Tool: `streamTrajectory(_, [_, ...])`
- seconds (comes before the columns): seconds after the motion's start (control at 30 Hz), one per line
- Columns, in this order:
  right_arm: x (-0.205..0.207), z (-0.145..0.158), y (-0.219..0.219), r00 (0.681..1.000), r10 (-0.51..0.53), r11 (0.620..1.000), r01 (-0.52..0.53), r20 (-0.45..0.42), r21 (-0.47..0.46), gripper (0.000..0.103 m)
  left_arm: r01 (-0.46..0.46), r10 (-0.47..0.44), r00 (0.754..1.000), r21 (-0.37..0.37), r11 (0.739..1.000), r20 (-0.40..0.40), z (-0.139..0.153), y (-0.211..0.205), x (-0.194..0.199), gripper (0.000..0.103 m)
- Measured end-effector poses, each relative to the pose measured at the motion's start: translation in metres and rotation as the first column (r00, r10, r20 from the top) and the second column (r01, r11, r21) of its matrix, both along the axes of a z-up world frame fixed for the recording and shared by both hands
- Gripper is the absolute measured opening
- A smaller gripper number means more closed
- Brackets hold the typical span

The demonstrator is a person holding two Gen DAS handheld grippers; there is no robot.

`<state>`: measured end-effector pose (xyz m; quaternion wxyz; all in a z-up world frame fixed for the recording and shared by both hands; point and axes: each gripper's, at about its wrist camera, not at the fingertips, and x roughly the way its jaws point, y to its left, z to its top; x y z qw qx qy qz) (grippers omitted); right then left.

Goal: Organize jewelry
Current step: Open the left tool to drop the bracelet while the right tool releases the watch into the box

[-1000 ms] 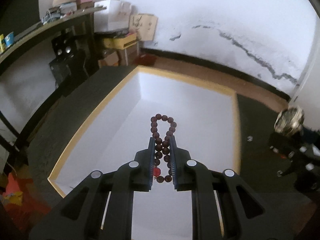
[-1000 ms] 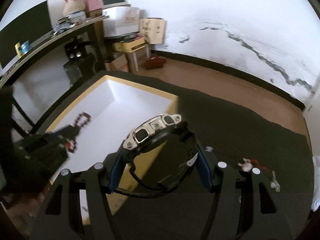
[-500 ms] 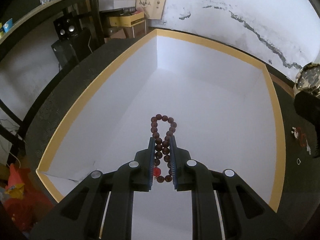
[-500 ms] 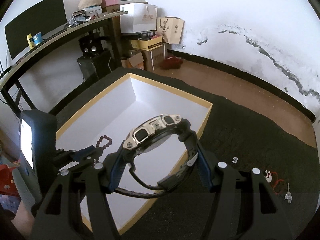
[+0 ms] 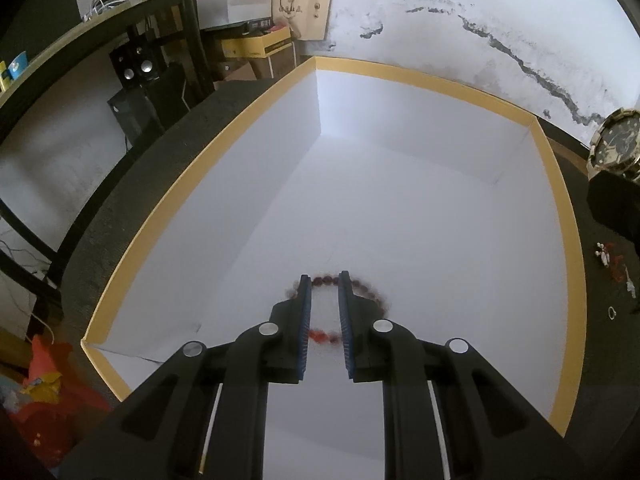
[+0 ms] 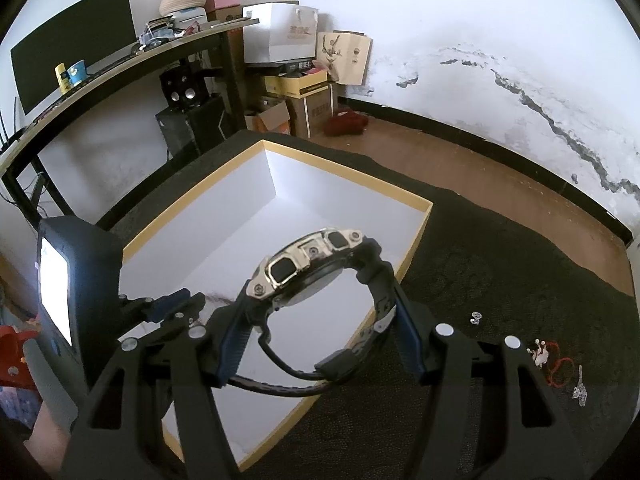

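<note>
A white box with a yellow rim sits on the dark mat; it also shows in the right wrist view. A dark red bead bracelet lies blurred on the box floor just below my left gripper, whose jaws stand open and apart from it. My right gripper is shut on a gold and black wristwatch, held above the box's right part. The watch also shows at the right edge of the left wrist view. The left gripper shows in the right wrist view.
Small jewelry pieces and a small ring lie on the dark mat right of the box. A curved desk with a monitor, speakers and cardboard boxes stand behind, along the white wall.
My left gripper has opened and the bead bracelet has dropped onto the box floor, spreading into a ring. My right gripper has held the watch and moved nearer over the box.
</note>
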<state>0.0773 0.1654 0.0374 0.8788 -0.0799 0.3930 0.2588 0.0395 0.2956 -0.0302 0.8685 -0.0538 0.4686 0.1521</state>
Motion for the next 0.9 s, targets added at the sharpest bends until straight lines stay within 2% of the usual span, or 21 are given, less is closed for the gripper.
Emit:
streamTrajectory(0.17, [-0.002, 0.000, -0.002, 1.000, 0.001, 1.000, -0.001, 0.004, -0.004, 0.062, -0.003, 0.003, 1.000, 0.012, 1.000, -0.004, 0.000, -0.001, -0.001, 0.015])
streamTrajectory(0.23, [-0.002, 0.000, -0.001, 1.000, 0.002, 1.000, -0.002, 0.005, -0.009, 0.062, 0.001, -0.001, 1.000, 0.029, 1.000, -0.010, 0.001, -0.002, -0.002, 0.021])
streamTrajectory(0.27, [-0.002, -0.001, -0.001, 1.000, 0.003, 1.000, -0.003, 0.005, -0.012, 0.062, 0.001, -0.001, 1.000, 0.032, 0.999, -0.009, 0.002, -0.003, -0.002, 0.042])
streamTrajectory(0.3, [-0.001, -0.002, 0.000, 1.000, 0.003, 1.000, -0.003, 0.004, -0.017, 0.062, 0.000, 0.000, 1.000, 0.028, 1.000, -0.001, 0.004, -0.004, -0.004, 0.075])
streamTrajectory(0.33, [-0.001, -0.002, 0.000, 1.000, 0.003, 1.000, -0.003, 0.003, -0.019, 0.062, 0.002, -0.003, 1.000, 0.022, 1.000, 0.015, 0.006, -0.004, -0.006, 0.084])
streamTrajectory(0.43, [0.002, -0.002, 0.004, 1.000, 0.003, 1.000, -0.003, 0.000, -0.026, 0.062, 0.013, -0.015, 0.999, 0.060, 0.998, 0.044, 0.012, -0.008, -0.010, 0.087])
streamTrajectory(0.6, [0.015, -0.008, 0.018, 1.000, 0.007, 1.000, -0.007, -0.027, -0.028, 0.062, 0.016, -0.017, 0.999, 0.031, 0.999, 0.044, 0.013, -0.004, -0.014, 0.089])
streamTrajectory(0.9, [0.068, -0.047, 0.068, 0.984, 0.016, 0.993, -0.036, -0.180, -0.113, 0.062, 0.008, -0.008, 0.999, -0.003, 1.000, 0.051, 0.018, 0.004, -0.018, 0.089])
